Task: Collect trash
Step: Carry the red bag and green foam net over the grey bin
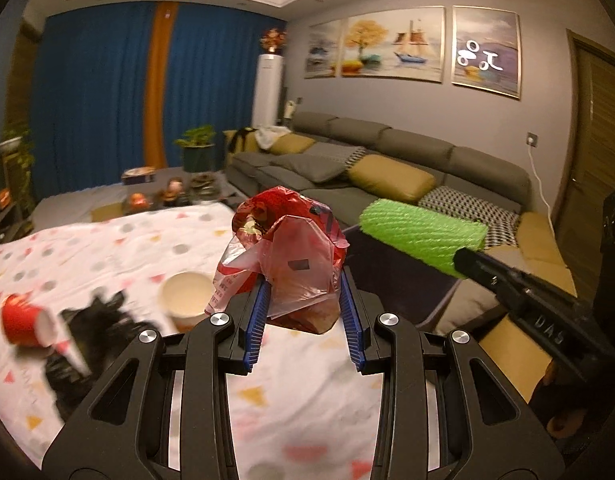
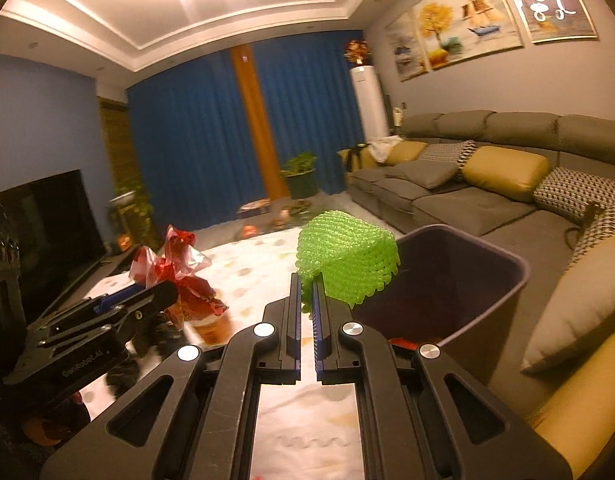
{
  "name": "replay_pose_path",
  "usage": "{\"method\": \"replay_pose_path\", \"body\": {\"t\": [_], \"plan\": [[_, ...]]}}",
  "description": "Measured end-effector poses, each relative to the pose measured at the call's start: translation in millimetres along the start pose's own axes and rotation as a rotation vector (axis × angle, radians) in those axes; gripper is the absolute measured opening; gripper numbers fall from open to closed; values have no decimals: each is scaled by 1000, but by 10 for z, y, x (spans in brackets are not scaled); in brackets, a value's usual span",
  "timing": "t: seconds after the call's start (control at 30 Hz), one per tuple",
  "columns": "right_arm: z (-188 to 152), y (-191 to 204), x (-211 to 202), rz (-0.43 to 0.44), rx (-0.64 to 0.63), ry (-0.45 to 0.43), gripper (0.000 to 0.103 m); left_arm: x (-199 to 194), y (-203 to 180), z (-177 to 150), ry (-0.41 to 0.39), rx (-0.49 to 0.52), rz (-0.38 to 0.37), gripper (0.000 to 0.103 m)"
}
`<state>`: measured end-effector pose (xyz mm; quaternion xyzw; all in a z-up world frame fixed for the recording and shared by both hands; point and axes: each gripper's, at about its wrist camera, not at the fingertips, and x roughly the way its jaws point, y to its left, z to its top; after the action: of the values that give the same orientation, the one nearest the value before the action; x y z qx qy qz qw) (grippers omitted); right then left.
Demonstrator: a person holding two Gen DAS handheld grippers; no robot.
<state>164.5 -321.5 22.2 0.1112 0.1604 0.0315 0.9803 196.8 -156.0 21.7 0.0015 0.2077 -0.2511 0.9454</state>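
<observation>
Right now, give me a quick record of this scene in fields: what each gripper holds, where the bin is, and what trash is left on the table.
left gripper: shut on red plastic bag
right gripper: shut on green foam net
bin: dark, open, just right of the net
still on tablecloth: red paper cup on its side, beige paper cup, black crumpled item

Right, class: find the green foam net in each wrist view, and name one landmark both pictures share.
Left wrist view: the green foam net sits right of centre, held by the right claw coming in from the right.
Right wrist view: it is at centre, just above the right claw, beside the dark bin.
Shared landmark: the sailboat painting above the sofa.
</observation>
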Motion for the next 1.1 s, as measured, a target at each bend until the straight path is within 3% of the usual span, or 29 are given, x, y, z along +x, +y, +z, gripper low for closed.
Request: {"method": "replay_pose_path", "body": {"t": [0.5,1.1], "plan": [[-11,-544,361,-112,31,16,6,819,-381,144,39,32,-89,33],[-3,-636,496,-145,56,36,6,1155,-522,67,92,46,-124,33]]}}
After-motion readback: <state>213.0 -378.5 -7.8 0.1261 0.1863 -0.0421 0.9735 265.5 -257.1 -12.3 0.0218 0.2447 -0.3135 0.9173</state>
